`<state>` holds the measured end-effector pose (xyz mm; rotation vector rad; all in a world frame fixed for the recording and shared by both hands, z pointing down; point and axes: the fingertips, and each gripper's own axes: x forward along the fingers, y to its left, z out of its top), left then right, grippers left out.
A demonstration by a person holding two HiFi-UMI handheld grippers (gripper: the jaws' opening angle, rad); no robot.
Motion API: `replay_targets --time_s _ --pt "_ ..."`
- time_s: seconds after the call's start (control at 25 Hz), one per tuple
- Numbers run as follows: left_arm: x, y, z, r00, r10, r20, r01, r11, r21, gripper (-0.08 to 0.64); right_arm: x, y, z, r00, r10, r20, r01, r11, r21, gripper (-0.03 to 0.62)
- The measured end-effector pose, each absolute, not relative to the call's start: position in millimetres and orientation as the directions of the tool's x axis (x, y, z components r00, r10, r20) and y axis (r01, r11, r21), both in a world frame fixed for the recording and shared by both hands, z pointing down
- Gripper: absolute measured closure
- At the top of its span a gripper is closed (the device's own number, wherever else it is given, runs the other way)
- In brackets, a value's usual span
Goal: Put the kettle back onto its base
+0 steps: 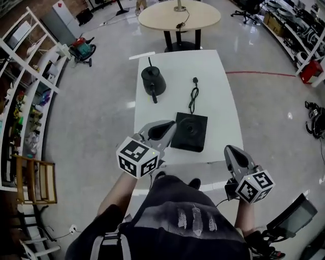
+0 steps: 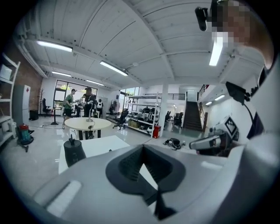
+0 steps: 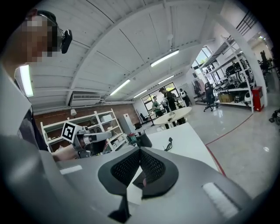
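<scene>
A person is standing at the near end of a white rectangular table (image 1: 218, 86) in a bright workshop, holding a grey two-jaw tool in each hand. The squat black kettle with a thin spout and a straight handle (image 1: 152, 79) is sitting on the table's far left part, handle pointing back toward the person. It is well apart from the flat black square base with a round centre (image 1: 190, 131), which is lying near the table's near edge. A black power cord ending in a plug (image 1: 193, 96) is trailing across the tabletop from the base toward the far end, to the right of the kettle. The left gripper (image 1: 171, 124) is hovering with its tips just beside the base's left edge. Its jaws are clenched together with nothing between them, as its own camera is showing. The right gripper (image 1: 230, 149) is hanging off the table's near right corner, over the pale glossy floor (image 1: 101, 117). Its jaws are likewise pressed together and gripping nothing. A round beige table on a dark pedestal (image 1: 179, 15) is standing beyond the far end, and white shelving (image 1: 30, 86) is lining the left wall. Several people (image 2: 87, 99) are gathering near the round table in the background.
</scene>
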<state>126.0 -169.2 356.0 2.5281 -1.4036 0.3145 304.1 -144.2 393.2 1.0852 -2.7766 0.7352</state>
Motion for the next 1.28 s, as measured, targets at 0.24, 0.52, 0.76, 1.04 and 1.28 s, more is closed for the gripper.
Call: replay_targets --time_s 0.24,0.52,0.76,1.04,1.28 --pt "109 -174 376 0.454 -0.822 0.345 -0.888 -0.451 0.095 0.560 317 -147 402 -0.740 -0.619 0.265 -0.665 0.610 -0.432 0.592" --pt "46 -208 401 0.287 -0.905 0.315 -0.957 -0.254 0.144 0.560 292 -162 409 -0.737 -0.590 0.330 -0.675 0.618 -0.403 0.592" --pt "-24 -256 430 0.107 -0.944 0.312 -0.988 -0.065 0.141 0.560 240 -187 406 -0.744 -0.549 0.381 -0.667 0.649 -0.366 0.592" --pt "-54 -314 485 0.038 -0.926 0.375 -0.998 -0.016 0.062 0.365 196 -206 416 -0.735 -0.504 0.453 -0.669 0.651 -0.359 0.592" --pt "-67 -356 524 0.011 -0.903 0.430 -0.993 0.040 0.110 0.138 185 -219 432 -0.723 -0.473 0.504 -0.676 0.636 -0.372 0.592"
